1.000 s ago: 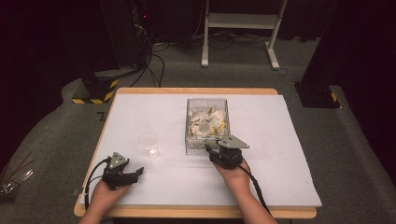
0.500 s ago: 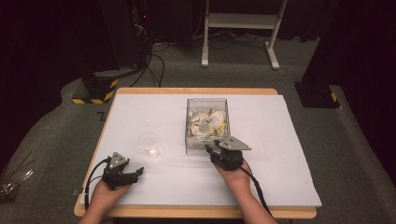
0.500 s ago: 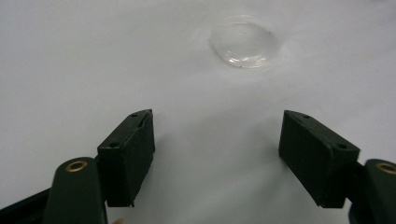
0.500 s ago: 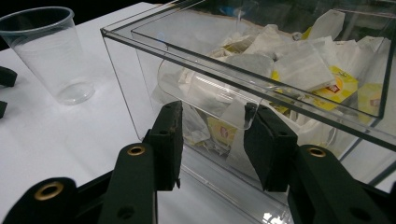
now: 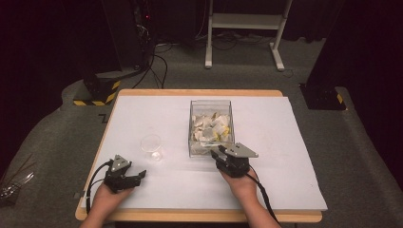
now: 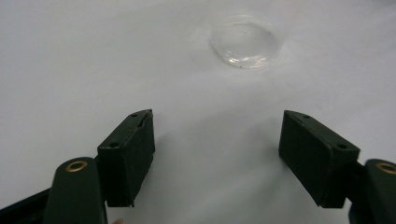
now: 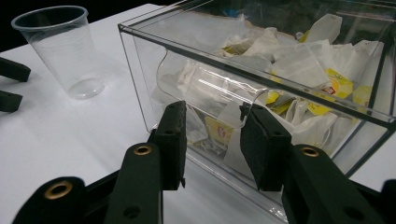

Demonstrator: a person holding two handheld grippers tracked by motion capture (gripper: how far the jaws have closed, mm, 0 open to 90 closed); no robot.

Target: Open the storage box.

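At the middle of the table (image 5: 285,142) stands a clear plastic box (image 5: 211,127) filled with white and yellow paper sachets (image 5: 209,129). The right gripper (image 5: 219,156) is at the near wall of this box. In the right gripper view its jaws have just been closing and now stand fairly close together against the clear wall (image 7: 196,93), with a gap still between them; whether the pads press on the edge of the cut-out in that wall cannot be told. Through the wall the sachets (image 7: 299,65) lie heaped, some with yellow print.

To the left of the box, apart from it, a clear plastic cup (image 5: 151,146) stands upright on the white table top. In the right gripper view the cup (image 7: 63,49) shows empty beside the box's corner.

Nearer the person's edge, well left of the right hand, the left gripper (image 5: 140,175) rests low over the table with its jaws spread wide and nothing between them. In the left gripper view the cup (image 6: 246,42) lies ahead of the jaws, clear of both.
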